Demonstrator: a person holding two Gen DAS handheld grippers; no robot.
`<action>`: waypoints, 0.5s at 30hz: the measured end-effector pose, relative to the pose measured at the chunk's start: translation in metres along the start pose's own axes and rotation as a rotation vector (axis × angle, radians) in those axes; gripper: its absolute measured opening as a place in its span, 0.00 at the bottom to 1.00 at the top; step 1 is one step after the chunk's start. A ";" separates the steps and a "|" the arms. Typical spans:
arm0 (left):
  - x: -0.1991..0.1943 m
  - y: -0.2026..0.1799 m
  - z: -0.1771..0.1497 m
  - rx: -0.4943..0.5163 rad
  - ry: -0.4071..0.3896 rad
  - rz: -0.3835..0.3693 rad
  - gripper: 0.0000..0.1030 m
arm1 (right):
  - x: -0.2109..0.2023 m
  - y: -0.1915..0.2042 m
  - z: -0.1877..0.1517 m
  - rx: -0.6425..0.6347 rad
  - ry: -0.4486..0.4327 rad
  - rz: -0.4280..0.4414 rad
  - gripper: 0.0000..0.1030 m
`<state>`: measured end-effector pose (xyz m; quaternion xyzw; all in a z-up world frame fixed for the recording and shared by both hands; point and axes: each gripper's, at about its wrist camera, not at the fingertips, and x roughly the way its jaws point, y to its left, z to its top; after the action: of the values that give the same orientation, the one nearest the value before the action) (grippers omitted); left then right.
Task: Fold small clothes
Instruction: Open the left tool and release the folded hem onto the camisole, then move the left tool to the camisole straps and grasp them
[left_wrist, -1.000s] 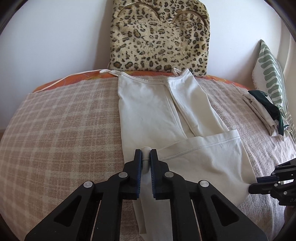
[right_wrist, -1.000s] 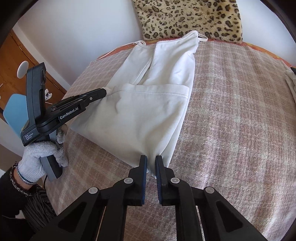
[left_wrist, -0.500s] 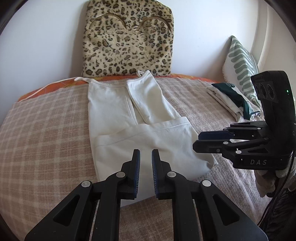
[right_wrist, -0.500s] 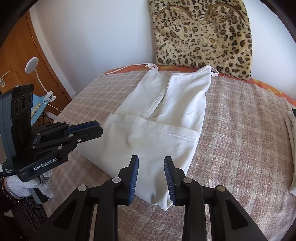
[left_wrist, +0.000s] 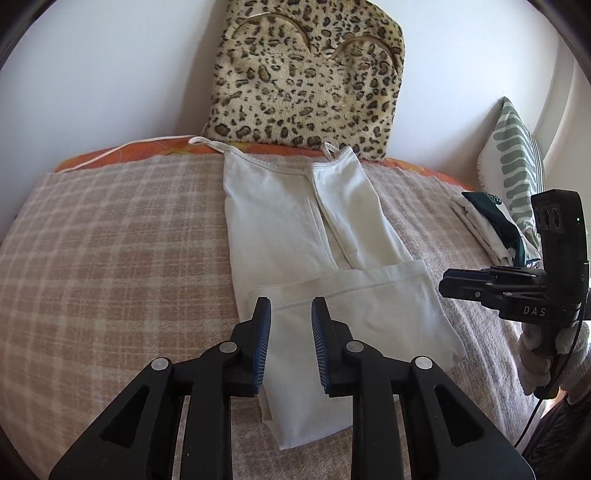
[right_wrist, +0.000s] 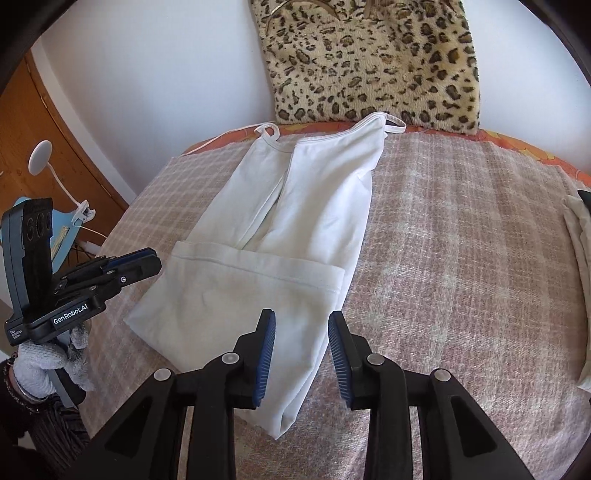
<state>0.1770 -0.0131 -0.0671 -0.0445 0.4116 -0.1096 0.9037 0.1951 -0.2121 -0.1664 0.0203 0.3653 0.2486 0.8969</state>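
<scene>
A white strappy top (left_wrist: 295, 229) lies flat on the pink checked blanket (left_wrist: 110, 258), folded lengthwise, its bottom part folded up over the middle (left_wrist: 362, 317). It also shows in the right wrist view (right_wrist: 295, 229). My left gripper (left_wrist: 291, 314) is open and empty, just above the near left part of the fold. My right gripper (right_wrist: 301, 325) is open and empty above the near right part of the fold. Each gripper shows in the other's view, the right one (left_wrist: 498, 288) and the left one (right_wrist: 103, 273), both off the cloth.
A leopard-print cushion (left_wrist: 306, 74) leans on the wall behind the top. A stack of folded clothes (left_wrist: 487, 225) and a green-patterned pillow (left_wrist: 517, 162) lie at the right. A wooden cabinet (right_wrist: 44, 140) and a blue chair (right_wrist: 62, 229) stand left of the bed.
Both grippers let go of the top's folded-up hem, opened wider and pulled back toward me. The folded part now lies flat on the top.
</scene>
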 end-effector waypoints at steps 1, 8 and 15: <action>0.001 0.002 0.005 0.001 -0.002 0.001 0.26 | 0.001 -0.007 0.005 0.018 -0.007 0.009 0.32; 0.024 0.013 0.044 0.033 -0.008 0.027 0.45 | 0.020 -0.051 0.041 0.091 -0.034 0.064 0.33; 0.066 0.012 0.084 -0.008 0.004 -0.050 0.45 | 0.044 -0.071 0.074 0.110 -0.056 0.102 0.33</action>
<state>0.2844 -0.0174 -0.0622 -0.0581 0.4124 -0.1304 0.8998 0.3017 -0.2436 -0.1565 0.0952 0.3519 0.2727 0.8904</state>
